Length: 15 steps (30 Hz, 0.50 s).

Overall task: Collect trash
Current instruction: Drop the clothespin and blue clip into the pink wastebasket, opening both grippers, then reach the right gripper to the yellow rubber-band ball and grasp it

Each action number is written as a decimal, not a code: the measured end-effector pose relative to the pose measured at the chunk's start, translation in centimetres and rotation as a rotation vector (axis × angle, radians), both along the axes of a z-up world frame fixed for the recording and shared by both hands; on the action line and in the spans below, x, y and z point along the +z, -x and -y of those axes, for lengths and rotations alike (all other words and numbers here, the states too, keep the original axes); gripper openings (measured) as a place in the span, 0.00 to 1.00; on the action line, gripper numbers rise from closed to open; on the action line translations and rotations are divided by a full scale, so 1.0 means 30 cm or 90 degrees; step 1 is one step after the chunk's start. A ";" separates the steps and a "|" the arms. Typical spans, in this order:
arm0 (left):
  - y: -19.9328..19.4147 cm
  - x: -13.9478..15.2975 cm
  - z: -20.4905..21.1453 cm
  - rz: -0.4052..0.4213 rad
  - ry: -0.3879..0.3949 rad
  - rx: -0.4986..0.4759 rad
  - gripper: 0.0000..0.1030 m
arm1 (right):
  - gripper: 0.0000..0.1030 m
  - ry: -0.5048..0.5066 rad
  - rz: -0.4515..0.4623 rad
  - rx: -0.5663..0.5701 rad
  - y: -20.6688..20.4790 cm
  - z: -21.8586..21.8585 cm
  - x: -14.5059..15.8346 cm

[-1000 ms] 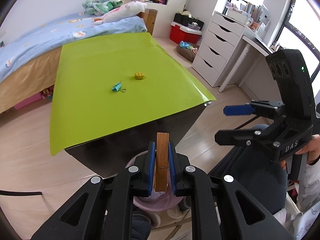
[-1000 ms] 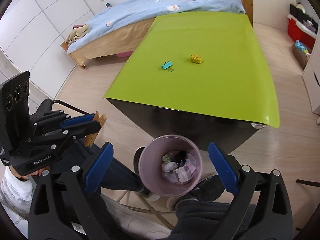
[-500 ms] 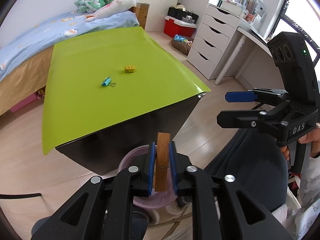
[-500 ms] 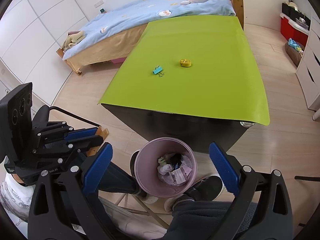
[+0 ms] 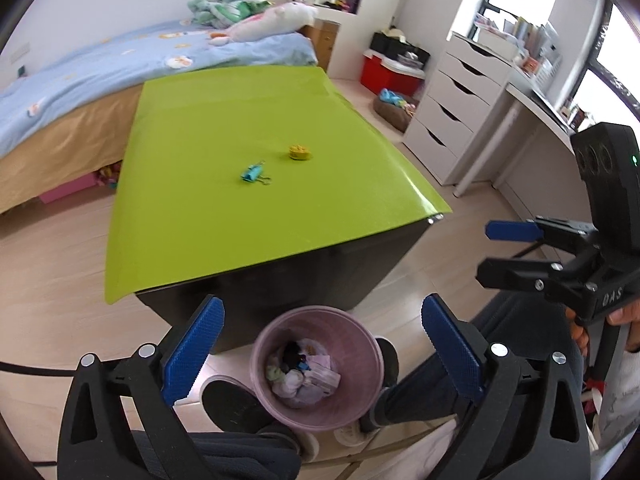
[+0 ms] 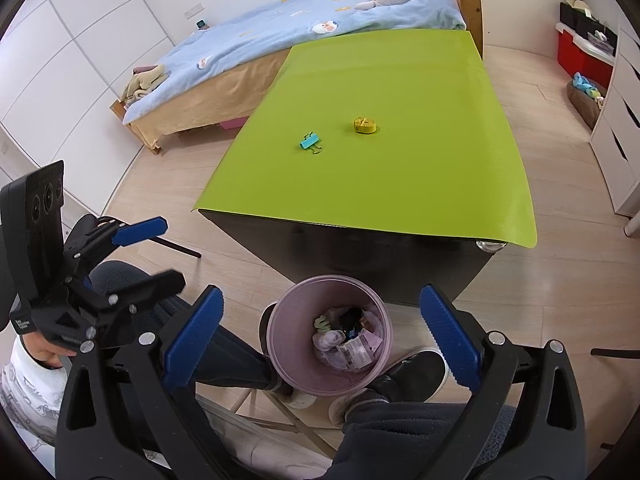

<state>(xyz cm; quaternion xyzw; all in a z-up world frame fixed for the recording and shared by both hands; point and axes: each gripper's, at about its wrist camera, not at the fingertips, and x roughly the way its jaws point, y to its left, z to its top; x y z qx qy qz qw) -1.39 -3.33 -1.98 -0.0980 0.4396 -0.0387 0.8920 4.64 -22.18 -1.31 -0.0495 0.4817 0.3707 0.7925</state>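
A pink waste bin (image 5: 360, 400) (image 6: 280, 344) stands on the floor by the near end of the green-topped table (image 5: 240, 120) (image 6: 400, 200), with several bits of trash (image 5: 304, 372) inside. My left gripper (image 5: 320, 308) (image 6: 168, 252) hangs over the bin; its jaws are opening wide and nothing is between them. My right gripper (image 6: 320, 294) (image 5: 486, 251) is open and empty above the bin too. On the table lie a blue binder clip (image 5: 252, 173) (image 6: 309, 142) and a small yellow object (image 5: 299, 152) (image 6: 364, 125). I cannot make out the wooden clothespin.
A person's legs and dark shoes (image 6: 416, 368) flank the bin. A bed (image 5: 80, 80) runs along the table's far left. White drawers (image 5: 452, 116) and a desk stand to the right, with a red box (image 5: 390, 72) beyond.
The left gripper, shut on a wooden clothespin over the bin, has opened wide and the clothespin is gone from its jaws. The right gripper stays open and still.
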 end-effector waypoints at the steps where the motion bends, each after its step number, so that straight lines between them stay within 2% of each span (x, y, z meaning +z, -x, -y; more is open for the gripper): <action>1: 0.001 0.001 -0.003 0.001 -0.001 0.003 0.93 | 0.95 0.000 0.000 0.000 0.000 -0.002 -0.002; 15: -0.005 0.010 -0.034 0.011 0.003 0.016 0.93 | 0.95 0.007 0.007 0.004 -0.010 -0.032 0.008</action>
